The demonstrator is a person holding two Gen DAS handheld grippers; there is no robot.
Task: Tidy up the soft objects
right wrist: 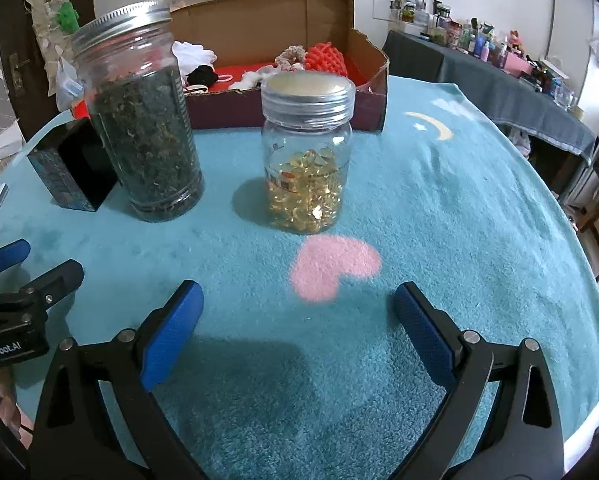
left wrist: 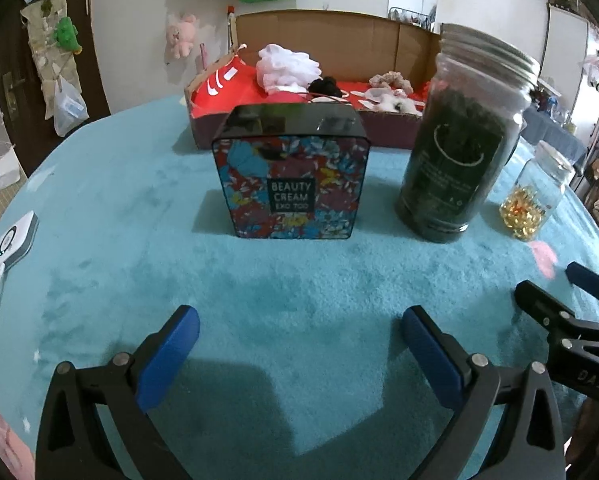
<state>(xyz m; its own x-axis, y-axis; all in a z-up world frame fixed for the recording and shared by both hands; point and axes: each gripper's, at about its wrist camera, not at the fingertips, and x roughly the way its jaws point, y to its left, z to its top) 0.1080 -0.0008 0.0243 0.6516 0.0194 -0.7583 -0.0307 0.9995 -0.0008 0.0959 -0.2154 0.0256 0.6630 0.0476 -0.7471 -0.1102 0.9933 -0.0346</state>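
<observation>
both tools hover low over the teal plush cloth with nothing between their blue pads. the left gripper is spread wide and empty, and so is the right gripper.

the soft things lie in the open brown cardboard box at the far side of the table: a white mesh bath puff, a black scrunchie, a beige scrunchie and an orange-red netted sponge.

the risk, as i judge it, is the row of hard things standing between the grippers and that box. a reach straight ahead could tip the tall glass jar of dark dried leaves or the small clear jar of golden capsules, both top-heavy on a yielding cloth. the floral beauty cream tin stands on edge and may topple too. the two grippers are also near each other and could collide.
</observation>
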